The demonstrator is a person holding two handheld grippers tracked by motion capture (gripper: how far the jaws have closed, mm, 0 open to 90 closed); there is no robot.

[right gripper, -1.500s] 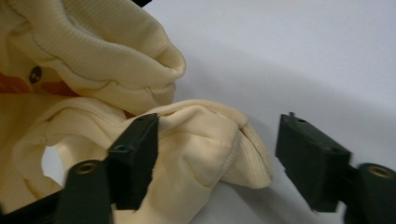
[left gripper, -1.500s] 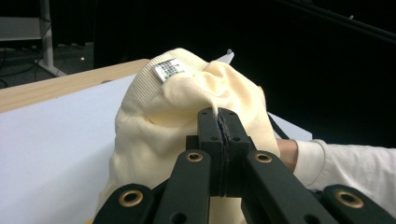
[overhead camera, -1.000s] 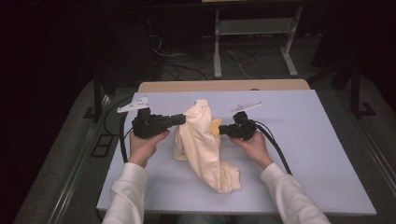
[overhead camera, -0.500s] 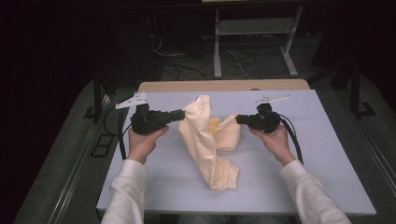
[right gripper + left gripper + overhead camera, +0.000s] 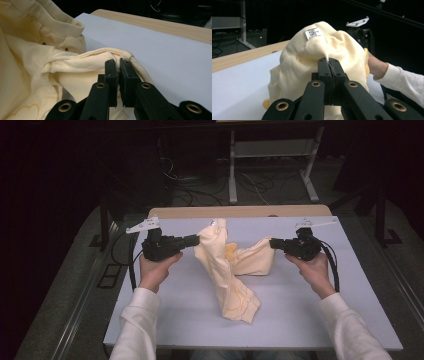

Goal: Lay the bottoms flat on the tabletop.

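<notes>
A pale yellow garment [image 5: 227,275] hangs between both grippers over the white table top [image 5: 300,315]. My left gripper [image 5: 196,240] is shut on the garment [image 5: 312,57] near its ribbed collar, where a white label [image 5: 313,33] shows. My right gripper [image 5: 273,242] is shut on a hemmed edge of the garment [image 5: 82,67], with cloth pinched between its jaws. The stretch of cloth between the two grippers sags a little. A long part trails toward the front of the table and rests there, bunched.
The white table top sits on a wooden board [image 5: 240,211] whose far edge shows. Behind it are a metal stand [image 5: 270,165] and cables on the dark floor. A black cable [image 5: 332,265] trails from the right gripper along the person's forearm.
My right gripper has moved to the right and slightly up with the garment edge, spreading the cloth apart. The left gripper has stayed in place.
</notes>
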